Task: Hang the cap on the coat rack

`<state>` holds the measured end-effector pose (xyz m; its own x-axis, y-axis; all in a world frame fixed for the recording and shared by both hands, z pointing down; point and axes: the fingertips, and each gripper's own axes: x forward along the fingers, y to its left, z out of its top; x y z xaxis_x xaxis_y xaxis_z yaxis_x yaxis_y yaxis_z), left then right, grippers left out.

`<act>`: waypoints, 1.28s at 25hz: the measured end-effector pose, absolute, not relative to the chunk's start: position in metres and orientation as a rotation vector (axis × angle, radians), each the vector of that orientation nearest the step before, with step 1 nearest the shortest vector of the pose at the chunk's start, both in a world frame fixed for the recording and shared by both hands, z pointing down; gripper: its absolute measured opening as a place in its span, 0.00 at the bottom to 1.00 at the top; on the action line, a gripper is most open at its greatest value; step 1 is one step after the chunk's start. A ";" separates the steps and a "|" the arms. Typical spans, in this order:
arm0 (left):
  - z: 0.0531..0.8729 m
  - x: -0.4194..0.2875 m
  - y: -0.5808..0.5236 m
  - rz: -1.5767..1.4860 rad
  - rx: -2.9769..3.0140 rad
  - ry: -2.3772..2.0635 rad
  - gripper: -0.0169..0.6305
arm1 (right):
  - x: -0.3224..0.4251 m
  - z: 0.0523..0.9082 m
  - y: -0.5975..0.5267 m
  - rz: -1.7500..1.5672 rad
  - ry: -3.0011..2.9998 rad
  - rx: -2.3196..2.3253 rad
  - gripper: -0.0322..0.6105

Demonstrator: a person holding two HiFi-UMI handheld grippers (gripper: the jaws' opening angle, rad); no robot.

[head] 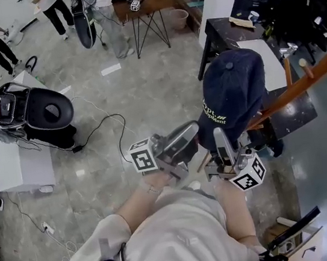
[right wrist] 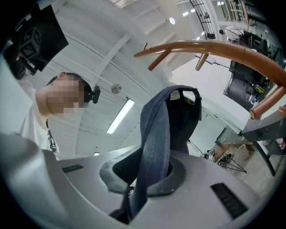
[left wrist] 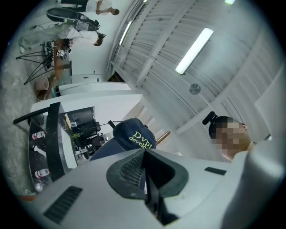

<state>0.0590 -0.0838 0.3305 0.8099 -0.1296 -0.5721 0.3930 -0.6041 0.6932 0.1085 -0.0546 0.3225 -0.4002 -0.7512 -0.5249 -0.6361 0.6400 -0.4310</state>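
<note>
My right gripper (right wrist: 143,174) is clamped on a strip of the cap (right wrist: 178,120), holding it up close under the rack (right wrist: 210,47). I can't tell if they're touching yet. My left gripper (left wrist: 145,172) is closed with nothing in it that I can see, sitting just beside the right one.

My worry is that I'm only pinching soft fabric, so the cap flops. It could miss a peg (right wrist: 158,60) or barely catch. If I let go too soon, it drops to the floor (head: 146,99). Shoving could also rock the rack.
</note>
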 end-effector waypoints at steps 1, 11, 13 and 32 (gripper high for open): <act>0.331 0.062 -0.087 -0.752 2.102 0.175 0.04 | 0.112 0.323 -0.059 -0.219 2.163 -1.061 0.13; 0.333 0.048 -0.123 -0.835 2.104 0.072 0.04 | 0.099 0.322 -0.100 -0.253 2.235 -0.969 0.13; 0.330 0.036 -0.133 -0.846 2.108 0.075 0.04 | 0.087 0.318 -0.110 -0.238 2.244 -0.964 0.13; 0.188 0.074 -0.166 -0.946 2.188 0.508 0.04 | 0.110 0.173 -0.137 0.251 2.218 -1.063 0.13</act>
<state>0.0744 -0.1657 0.1881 0.6580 0.0784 -0.7489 0.5811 -0.6854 0.4388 0.1104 -0.1365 0.1729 -0.4545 -0.6256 -0.6341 -0.7513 0.6517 -0.1045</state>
